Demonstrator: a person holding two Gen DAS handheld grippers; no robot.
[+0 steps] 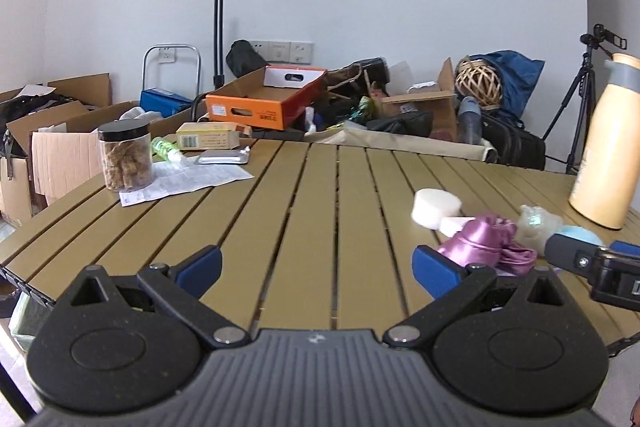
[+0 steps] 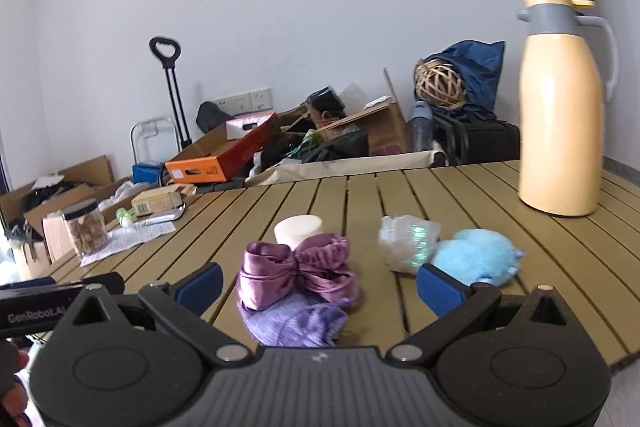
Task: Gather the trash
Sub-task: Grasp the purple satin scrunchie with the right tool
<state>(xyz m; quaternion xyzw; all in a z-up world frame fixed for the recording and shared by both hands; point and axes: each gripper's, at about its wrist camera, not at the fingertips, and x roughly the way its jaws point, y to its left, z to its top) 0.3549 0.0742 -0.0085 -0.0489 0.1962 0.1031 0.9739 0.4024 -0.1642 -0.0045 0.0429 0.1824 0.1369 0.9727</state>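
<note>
A small pile lies on the slatted table [image 2: 400,187]: a purple satin scrunchie [image 2: 298,273] on a lilac cloth [image 2: 296,323], a white foam puck [image 2: 298,231], a crumpled clear wrapper [image 2: 406,243] and a blue fluffy ball [image 2: 474,261]. My right gripper [image 2: 318,285] is open, its blue pads on either side of the scrunchie without touching. My left gripper [image 1: 316,269] is open and empty over bare slats, left of the same pile, where the scrunchie [image 1: 486,241], puck [image 1: 436,205] and wrapper [image 1: 536,227] show.
A tall yellow thermos [image 2: 560,131] stands at the table's right. At the far left are a jar of snacks [image 1: 126,155], a printed paper sheet [image 1: 188,179], a silver pouch [image 1: 224,157] and a small green bottle [image 1: 166,149]. Boxes and bags crowd the floor beyond.
</note>
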